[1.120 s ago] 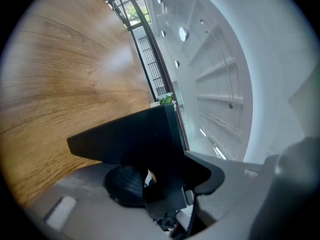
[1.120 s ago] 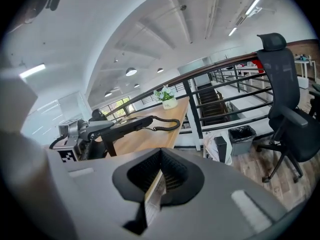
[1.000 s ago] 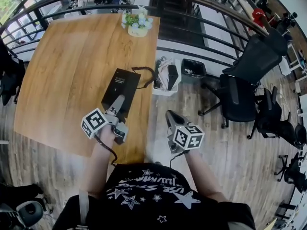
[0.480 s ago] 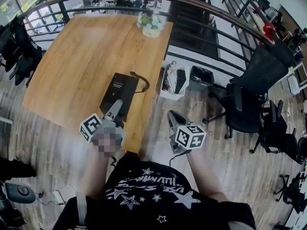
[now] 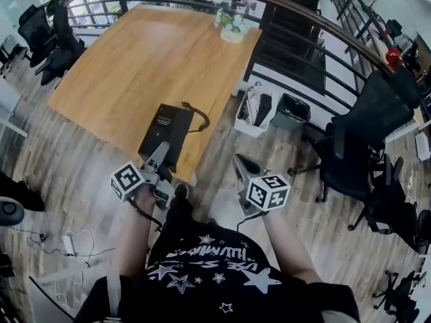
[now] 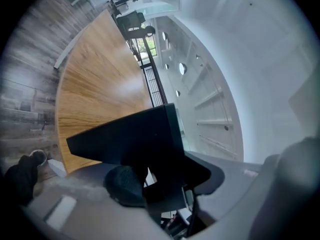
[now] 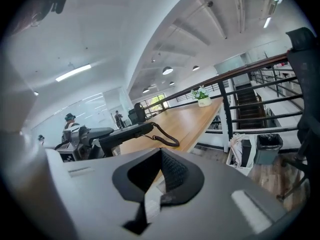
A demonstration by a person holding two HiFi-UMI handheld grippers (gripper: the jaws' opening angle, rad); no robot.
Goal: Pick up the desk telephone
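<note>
The black desk telephone (image 5: pixel 168 130) hangs over the near corner of the wooden table (image 5: pixel 148 59), its coiled cord (image 5: pixel 200 116) trailing from the far end. My left gripper (image 5: pixel 160 155) is shut on the phone's near end. In the left gripper view the phone's dark body (image 6: pixel 130 136) fills the space between the jaws, with the tabletop (image 6: pixel 95 89) well behind it. My right gripper (image 5: pixel 241 163) floats to the right over the floor, shut and empty. The right gripper view shows the phone (image 7: pixel 127 130) and its cord (image 7: pixel 165 140) off to the left.
A potted plant (image 5: pixel 232 27) stands at the table's far end. A white bin (image 5: pixel 254 110) and a black bin (image 5: pixel 291 112) sit by the railing (image 5: pixel 303 19). Black office chairs (image 5: pixel 357 147) are at the right, more chairs (image 5: pixel 54 39) at the upper left. Cables (image 5: pixel 74 244) lie on the floor.
Both grippers have drawn back from the table. The phone has come along in the left gripper, from over the tabletop to its near corner. More floor shows at the left.
</note>
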